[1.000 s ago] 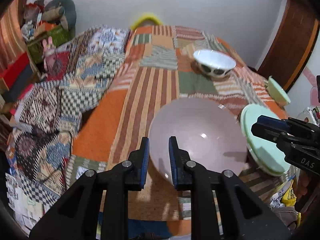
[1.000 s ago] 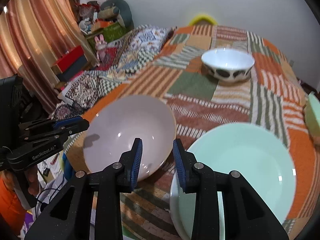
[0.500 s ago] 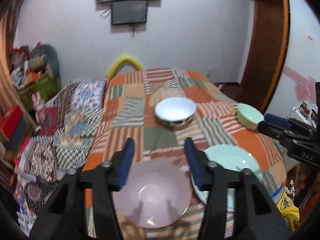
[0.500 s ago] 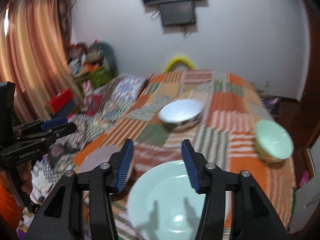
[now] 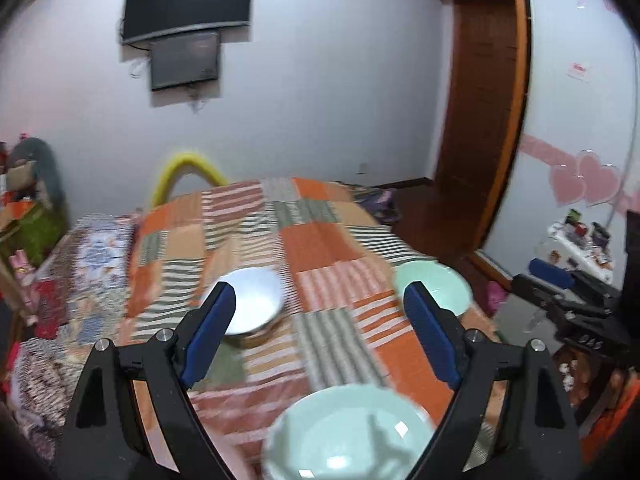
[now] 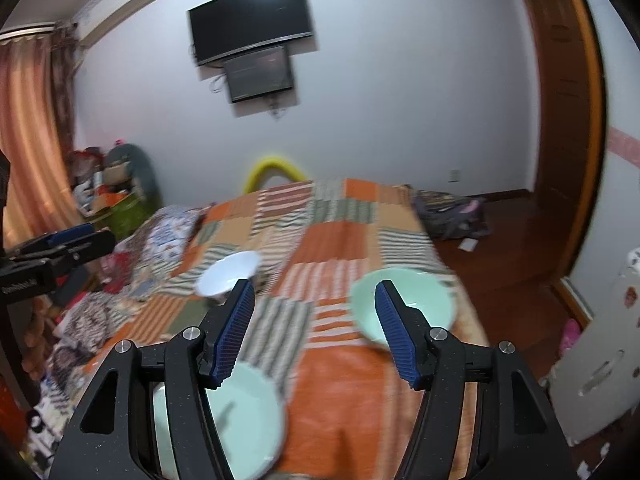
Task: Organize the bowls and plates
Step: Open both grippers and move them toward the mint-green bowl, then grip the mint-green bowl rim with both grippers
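Observation:
A white bowl (image 5: 252, 304) stands mid-bed on the patchwork bedspread (image 5: 316, 240), a mint green bowl (image 5: 434, 284) at the right edge, and a mint green plate (image 5: 344, 436) at the near edge. My left gripper (image 5: 320, 336) is wide open and empty above the plate. My right gripper (image 6: 314, 332) is wide open and empty, between the white bowl (image 6: 226, 276) and the green bowl (image 6: 404, 304), with the green plate (image 6: 240, 420) at lower left. The pink plate is out of view.
A quilt-covered area (image 5: 92, 264) with toys lies left of the bed. A wooden wardrobe (image 5: 484, 100) stands at right over bare floor (image 6: 500, 248). A TV (image 6: 250, 20) hangs on the far wall. A white cabinet (image 6: 600, 352) is at far right.
Both grippers have opened wide and tilted upward and to the right. The pink plate has dropped out of view; the green bowl now shows in both views.

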{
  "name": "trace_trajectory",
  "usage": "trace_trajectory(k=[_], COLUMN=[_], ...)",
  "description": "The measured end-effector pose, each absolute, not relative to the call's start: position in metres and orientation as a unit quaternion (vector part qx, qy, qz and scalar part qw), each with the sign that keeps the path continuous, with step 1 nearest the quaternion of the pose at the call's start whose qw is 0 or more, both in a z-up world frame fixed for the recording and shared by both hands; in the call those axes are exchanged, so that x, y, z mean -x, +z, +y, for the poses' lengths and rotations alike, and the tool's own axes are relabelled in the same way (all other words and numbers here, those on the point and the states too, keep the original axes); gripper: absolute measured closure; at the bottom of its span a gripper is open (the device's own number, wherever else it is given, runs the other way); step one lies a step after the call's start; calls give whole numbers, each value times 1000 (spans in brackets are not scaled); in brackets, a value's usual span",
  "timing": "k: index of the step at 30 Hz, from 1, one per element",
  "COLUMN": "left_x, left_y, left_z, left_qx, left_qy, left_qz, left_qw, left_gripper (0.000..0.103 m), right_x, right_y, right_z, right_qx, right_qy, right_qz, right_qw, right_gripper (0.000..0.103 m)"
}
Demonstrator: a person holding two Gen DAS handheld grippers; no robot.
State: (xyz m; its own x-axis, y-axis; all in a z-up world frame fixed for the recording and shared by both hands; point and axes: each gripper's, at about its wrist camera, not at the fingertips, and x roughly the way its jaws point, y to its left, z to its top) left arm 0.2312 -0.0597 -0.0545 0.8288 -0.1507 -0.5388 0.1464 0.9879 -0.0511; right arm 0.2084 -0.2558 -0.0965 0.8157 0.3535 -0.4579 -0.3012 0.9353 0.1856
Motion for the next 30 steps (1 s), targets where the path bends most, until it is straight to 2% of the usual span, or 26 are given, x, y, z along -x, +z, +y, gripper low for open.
trace_trajectory(k=[3, 15, 17, 19, 21, 23, 28, 30], left_x=[-259, -349, -362, -373, -384, -391, -401, -405], left_y=[-58, -131, -150, -166, -183, -196, -216, -220], left_z=[-81, -138, -145, -151, -156, -160, -165, -166], left_qx=[12, 4, 7, 7, 9, 5, 22, 30], left_qy=[-103, -152, -159, -168, -173, -172, -182, -186], left_qz=[294, 358, 375, 392, 410, 423, 448, 451], left_qw=[950, 921, 913, 904, 895, 890, 875, 873], left_gripper=[16, 18, 27, 35, 41, 54, 58, 58], right_x=[-222, -280, -291, -303, -311, -318, -328, -330], right_y=[-101, -158, -170, -183, -195, -205, -223, -225], right_z=[-274, -318, -321, -325, -326, -329, -333, -333], right_qx=[-64, -100, -109, -116, -122, -126, -136, -140], right_qy=[152, 98, 98, 99, 99, 98, 102, 108], right_qz=[253, 321, 335, 353, 371, 384, 408, 413], right_qw=[953, 937, 931, 923, 915, 909, 897, 893], right_gripper=[39, 39, 41, 52, 59, 63, 71, 71])
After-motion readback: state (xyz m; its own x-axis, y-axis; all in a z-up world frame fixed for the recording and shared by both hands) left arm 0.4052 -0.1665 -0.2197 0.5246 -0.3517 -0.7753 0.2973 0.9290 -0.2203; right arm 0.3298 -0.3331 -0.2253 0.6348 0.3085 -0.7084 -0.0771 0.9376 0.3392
